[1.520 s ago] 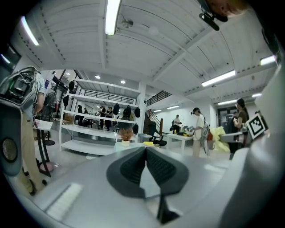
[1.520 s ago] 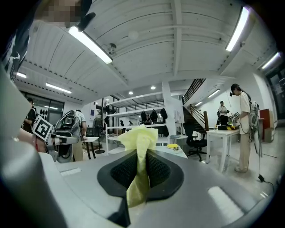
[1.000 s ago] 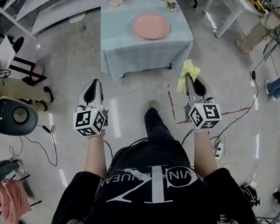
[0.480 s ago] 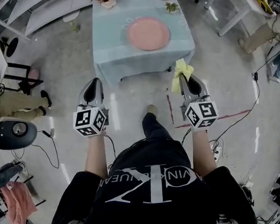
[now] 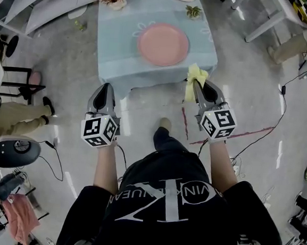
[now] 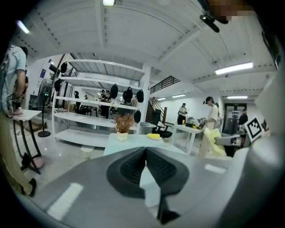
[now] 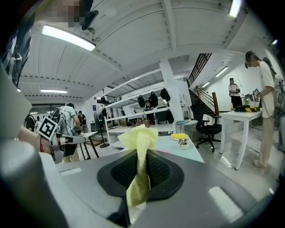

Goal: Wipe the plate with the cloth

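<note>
Right gripper (image 5: 198, 86) is clamped on the yellow cloth (image 5: 195, 76), by the near right corner of the table (image 5: 117, 47). The plate (image 5: 163, 44) sits mid-table, farther in and left of the cloth. Left gripper (image 5: 105, 87) has its jaws together, empty, short of the near edge. Risks: the plate's unheld, so a hard wipe could skid it, and the thin pinch could let the cloth pull out.
</note>
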Motion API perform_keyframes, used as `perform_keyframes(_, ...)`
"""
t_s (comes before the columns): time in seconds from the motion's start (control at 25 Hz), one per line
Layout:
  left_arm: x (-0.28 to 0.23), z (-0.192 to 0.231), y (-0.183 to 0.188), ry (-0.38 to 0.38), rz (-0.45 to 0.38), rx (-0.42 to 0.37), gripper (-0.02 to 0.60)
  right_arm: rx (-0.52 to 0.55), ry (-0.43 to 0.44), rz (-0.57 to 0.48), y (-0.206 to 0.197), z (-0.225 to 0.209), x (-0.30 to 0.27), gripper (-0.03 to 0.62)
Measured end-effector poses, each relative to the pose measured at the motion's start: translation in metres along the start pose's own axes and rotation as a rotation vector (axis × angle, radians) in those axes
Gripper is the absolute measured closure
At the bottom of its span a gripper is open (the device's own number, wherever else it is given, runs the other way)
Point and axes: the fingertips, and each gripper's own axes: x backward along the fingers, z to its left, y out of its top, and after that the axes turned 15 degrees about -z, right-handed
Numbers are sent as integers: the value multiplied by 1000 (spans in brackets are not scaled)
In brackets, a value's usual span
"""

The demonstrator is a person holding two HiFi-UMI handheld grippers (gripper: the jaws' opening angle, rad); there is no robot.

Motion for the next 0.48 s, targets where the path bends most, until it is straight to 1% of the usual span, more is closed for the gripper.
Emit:
perform_keyframes(0.16, -26, -4, -6, 7, 3, 6, 581, 2, 34, 20, -6, -14, -22, 553)
perform_keyframes(0.32, -37, -11, -16, 2, 21, 14, 581, -1, 47, 34, -11, -23, -34, 553)
perform_keyframes(0.48, -43, -12, -23, 2, 45, 14, 581, -15, 63, 45, -16, -22, -42, 553)
